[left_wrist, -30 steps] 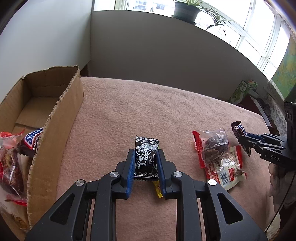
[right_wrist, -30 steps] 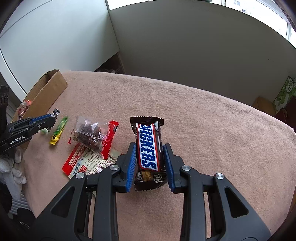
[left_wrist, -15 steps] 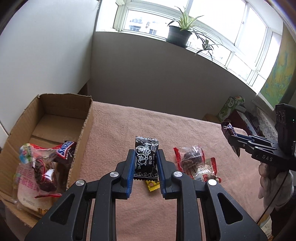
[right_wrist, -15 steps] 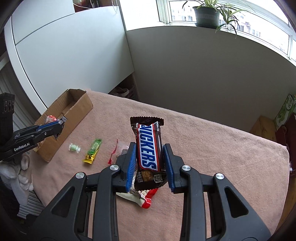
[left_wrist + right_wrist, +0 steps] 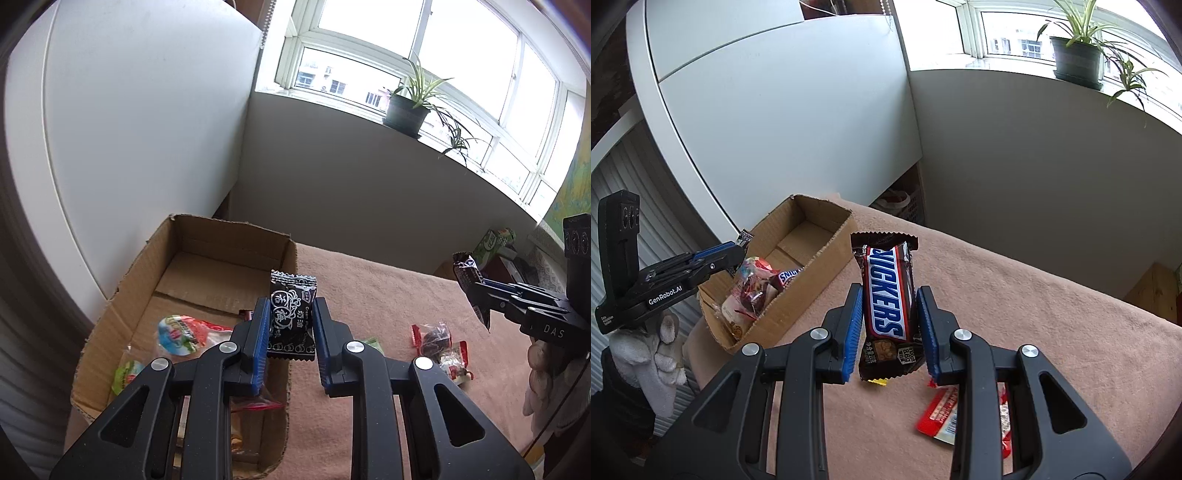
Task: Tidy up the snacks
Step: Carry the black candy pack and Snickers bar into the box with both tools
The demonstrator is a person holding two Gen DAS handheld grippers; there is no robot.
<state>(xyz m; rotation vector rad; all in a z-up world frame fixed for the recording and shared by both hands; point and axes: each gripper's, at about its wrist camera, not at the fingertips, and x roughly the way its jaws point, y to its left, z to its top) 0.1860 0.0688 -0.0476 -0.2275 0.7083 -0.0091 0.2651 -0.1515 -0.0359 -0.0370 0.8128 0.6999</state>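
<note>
My left gripper point(image 5: 290, 334) is shut on a small black candy packet point(image 5: 291, 317) with white print, held in the air over the right wall of the open cardboard box point(image 5: 173, 258). Several snack packets point(image 5: 181, 332) lie inside the box. My right gripper point(image 5: 890, 325) is shut on a Snickers bar point(image 5: 886, 291), upright above the pink tablecloth point(image 5: 1034, 302), to the right of the box point(image 5: 827, 254). The left gripper point(image 5: 737, 249) shows over the box's near end in the right wrist view. The right gripper point(image 5: 476, 291) with its bar appears at the far right of the left wrist view.
Red and clear snack packets point(image 5: 439, 343) and a small green one point(image 5: 371, 341) lie on the cloth right of the box. A red packet point(image 5: 942, 417) lies under my right gripper. A potted plant point(image 5: 406, 110) stands on the windowsill. White-gloved hands point(image 5: 661, 354) hold both grippers.
Both grippers have risen and swung left toward the box, each keeping its snack. The box interior has come into fuller view and the loose packets on the cloth have dropped back to the right.
</note>
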